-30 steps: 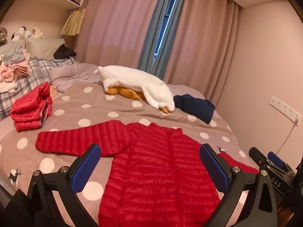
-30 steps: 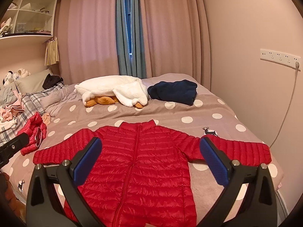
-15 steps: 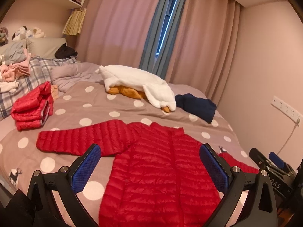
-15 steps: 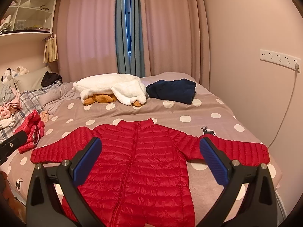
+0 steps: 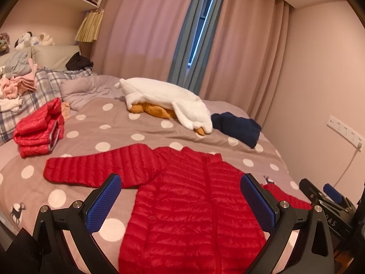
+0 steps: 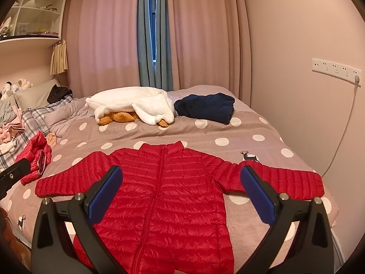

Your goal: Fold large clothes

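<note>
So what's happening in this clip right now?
A person holds two grippers over a bed. A red puffer jacket lies flat on it, zipped, both sleeves spread out. The left gripper and right gripper are both open above it, touching nothing. Folding has not begun.

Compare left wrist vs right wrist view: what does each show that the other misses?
Left wrist only: the jacket's right sleeve is mostly hidden behind the left hand-held gripper, and the right hand-held gripper shows at the frame's right edge.

Right wrist only: the red jacket shows whole across its width, zipper up, both sleeves spread out, and the right sleeve reaches toward the bed edge by the wall. The right hand-held gripper's jaws stand open.

Both: the folded red jacket, white fleece, navy garment, polka-dot bedspread; the left hand-held gripper is open too.
</note>
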`<state>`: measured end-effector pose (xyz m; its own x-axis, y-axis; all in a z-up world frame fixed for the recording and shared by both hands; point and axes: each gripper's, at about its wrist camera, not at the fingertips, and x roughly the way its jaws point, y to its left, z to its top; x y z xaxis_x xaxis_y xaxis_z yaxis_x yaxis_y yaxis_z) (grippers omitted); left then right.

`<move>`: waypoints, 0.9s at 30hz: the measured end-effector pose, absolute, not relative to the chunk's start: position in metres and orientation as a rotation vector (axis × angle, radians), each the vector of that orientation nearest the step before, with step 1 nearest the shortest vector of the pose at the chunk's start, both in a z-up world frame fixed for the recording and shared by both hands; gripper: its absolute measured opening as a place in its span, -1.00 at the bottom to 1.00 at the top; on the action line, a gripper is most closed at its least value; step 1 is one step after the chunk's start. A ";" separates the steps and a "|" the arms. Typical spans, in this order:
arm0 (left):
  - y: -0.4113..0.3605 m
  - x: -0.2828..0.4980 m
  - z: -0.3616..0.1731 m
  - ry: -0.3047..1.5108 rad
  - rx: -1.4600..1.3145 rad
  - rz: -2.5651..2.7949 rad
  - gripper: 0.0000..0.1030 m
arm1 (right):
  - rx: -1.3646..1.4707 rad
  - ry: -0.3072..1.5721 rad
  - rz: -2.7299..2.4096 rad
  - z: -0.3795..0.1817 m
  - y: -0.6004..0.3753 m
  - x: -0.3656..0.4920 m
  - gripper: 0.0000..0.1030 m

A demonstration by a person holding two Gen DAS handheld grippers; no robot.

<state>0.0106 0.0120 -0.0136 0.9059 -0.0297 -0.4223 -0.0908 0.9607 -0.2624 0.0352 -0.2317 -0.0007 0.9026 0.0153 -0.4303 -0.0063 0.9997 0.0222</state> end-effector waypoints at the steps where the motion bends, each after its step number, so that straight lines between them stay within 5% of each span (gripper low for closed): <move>1: 0.012 0.011 -0.014 0.438 -0.281 0.031 0.99 | 0.020 0.445 0.010 -0.001 -0.231 0.035 1.00; 27: 0.013 0.012 -0.014 0.456 -0.263 0.044 0.99 | 0.024 0.458 -0.002 -0.004 -0.234 0.038 1.00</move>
